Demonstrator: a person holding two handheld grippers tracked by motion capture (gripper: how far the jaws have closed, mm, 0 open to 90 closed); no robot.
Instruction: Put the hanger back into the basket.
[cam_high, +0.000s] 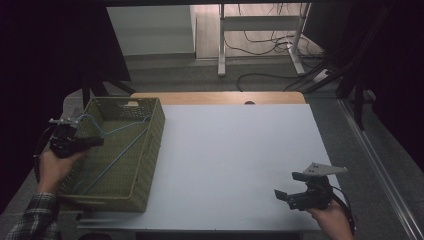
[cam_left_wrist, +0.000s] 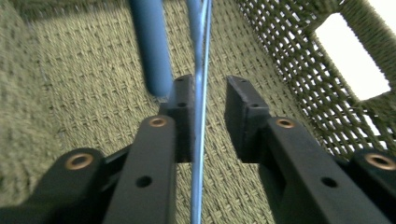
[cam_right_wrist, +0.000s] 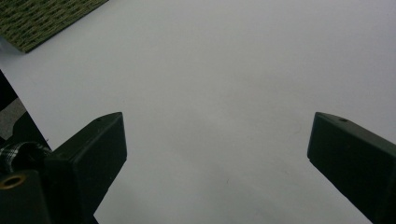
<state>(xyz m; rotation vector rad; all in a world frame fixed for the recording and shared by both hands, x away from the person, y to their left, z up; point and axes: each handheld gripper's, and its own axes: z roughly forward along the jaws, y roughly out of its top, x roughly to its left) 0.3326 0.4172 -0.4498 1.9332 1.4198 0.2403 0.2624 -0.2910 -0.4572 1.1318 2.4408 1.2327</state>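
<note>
I have the left gripper (cam_left_wrist: 204, 100) over the basket (cam_high: 150, 150), fingers spread around the blue hanger (cam_high: 117, 150) lying inside, probably to pinch it, while the right gripper (cam_high: 290, 186), fingers spread, idles over the desk (cam_high: 235, 160).

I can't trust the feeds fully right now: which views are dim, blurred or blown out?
High view: dim all over, dark at both sides, though the green woven basket and both grippers stay readable. Left gripper view: the blue hanger between the left gripper's jaws is smeared and soft, and the basket's handle opening glares white. Right gripper view: the right gripper and white tabletop are evenly lit, sharp.
</note>
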